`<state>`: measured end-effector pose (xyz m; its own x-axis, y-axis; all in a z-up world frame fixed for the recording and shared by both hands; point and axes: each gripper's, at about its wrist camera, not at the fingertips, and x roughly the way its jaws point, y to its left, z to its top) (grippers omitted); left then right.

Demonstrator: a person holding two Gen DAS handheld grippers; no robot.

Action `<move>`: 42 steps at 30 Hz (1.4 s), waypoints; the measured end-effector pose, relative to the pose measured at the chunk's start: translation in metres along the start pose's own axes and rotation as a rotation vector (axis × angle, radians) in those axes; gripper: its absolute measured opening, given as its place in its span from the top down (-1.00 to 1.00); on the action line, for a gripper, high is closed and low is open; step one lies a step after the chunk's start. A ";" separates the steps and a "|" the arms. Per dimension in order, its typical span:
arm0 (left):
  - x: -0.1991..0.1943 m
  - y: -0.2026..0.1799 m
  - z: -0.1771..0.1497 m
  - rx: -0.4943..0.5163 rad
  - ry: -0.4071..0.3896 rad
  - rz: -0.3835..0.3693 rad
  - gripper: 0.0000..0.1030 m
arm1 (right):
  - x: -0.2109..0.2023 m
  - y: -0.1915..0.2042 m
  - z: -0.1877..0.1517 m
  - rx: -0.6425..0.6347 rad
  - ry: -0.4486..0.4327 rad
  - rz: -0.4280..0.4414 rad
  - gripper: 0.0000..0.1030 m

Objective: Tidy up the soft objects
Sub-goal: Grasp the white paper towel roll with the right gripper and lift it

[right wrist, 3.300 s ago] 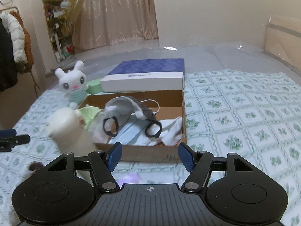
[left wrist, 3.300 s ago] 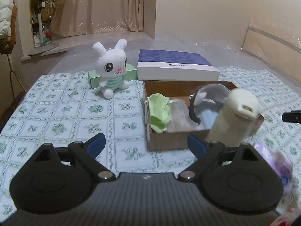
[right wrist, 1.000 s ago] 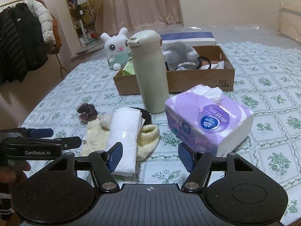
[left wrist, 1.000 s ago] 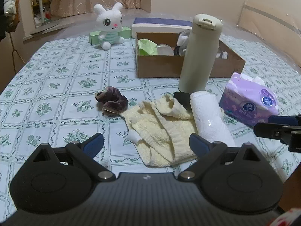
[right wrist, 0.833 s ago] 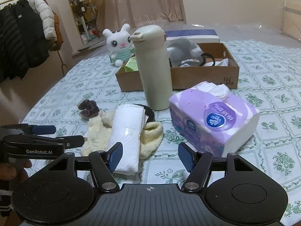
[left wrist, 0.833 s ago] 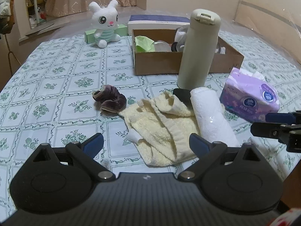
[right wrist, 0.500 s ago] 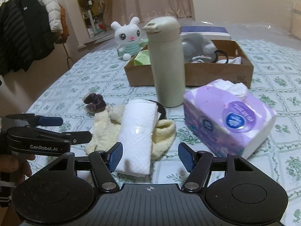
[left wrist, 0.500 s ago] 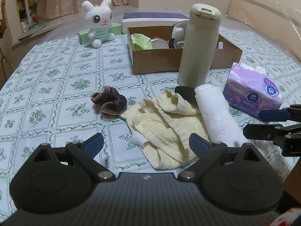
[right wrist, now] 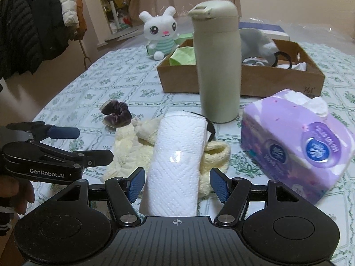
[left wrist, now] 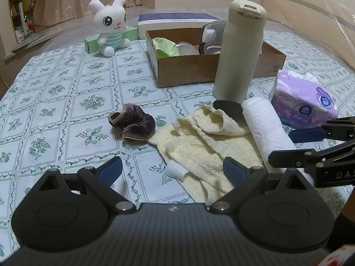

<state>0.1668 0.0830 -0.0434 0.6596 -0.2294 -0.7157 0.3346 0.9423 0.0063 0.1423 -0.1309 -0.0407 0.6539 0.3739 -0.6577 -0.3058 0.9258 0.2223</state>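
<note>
While both tools are hovering low over the patterned counter [left wrist: 93,102], the right gripper [right wrist: 177,185] is holding its blue-padded fingers [right wrist: 135,182] spread wide on either side of the near end of a rolled white paper towel [right wrist: 177,157], not touching it and gripping nothing. That roll is lying flat with its long axis running straight away from the right wrist camera, its far end pointing at the base of a tall cream flask [right wrist: 218,64] standing upright just beyond it. Under and beside the roll, a crumpled pale yellow towel [left wrist: 206,146] is spreading out toward the left, with a dark purple velvet scrunchie [left wrist: 132,125] lying just off its far left edge. The left gripper [left wrist: 172,171] is also hanging with its fingers [left wrist: 111,170] wide apart and empty, aimed over the near edge of the yellow towel. A purple tissue pack [right wrist: 297,141] is sitting to the right of the roll, near it but apart. Behind the flask, a shallow cardboard box [left wrist: 190,68] is holding a green cloth [left wrist: 165,47] and other soft items, while a white plush rabbit [left wrist: 109,25] is sitting upright at the far left of the counter, against a small green box [left wrist: 92,43].
</note>
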 end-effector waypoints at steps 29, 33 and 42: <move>0.016 -0.043 0.019 0.142 -0.034 -0.170 -0.65 | -0.033 -0.028 0.000 -0.052 -0.048 -0.100 0.54; 0.022 -0.050 0.034 0.147 -0.056 -0.189 -0.49 | -0.037 -0.030 -0.001 -0.060 -0.057 -0.108 0.54; 0.053 -0.069 0.060 0.141 -0.057 -0.209 -0.28 | -0.040 -0.038 -0.004 -0.046 -0.062 -0.108 0.54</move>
<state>0.2187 -0.0087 -0.0397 0.6015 -0.4331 -0.6713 0.5558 0.8305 -0.0378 0.1246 -0.1814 -0.0258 0.7257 0.2765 -0.6300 -0.2618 0.9578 0.1187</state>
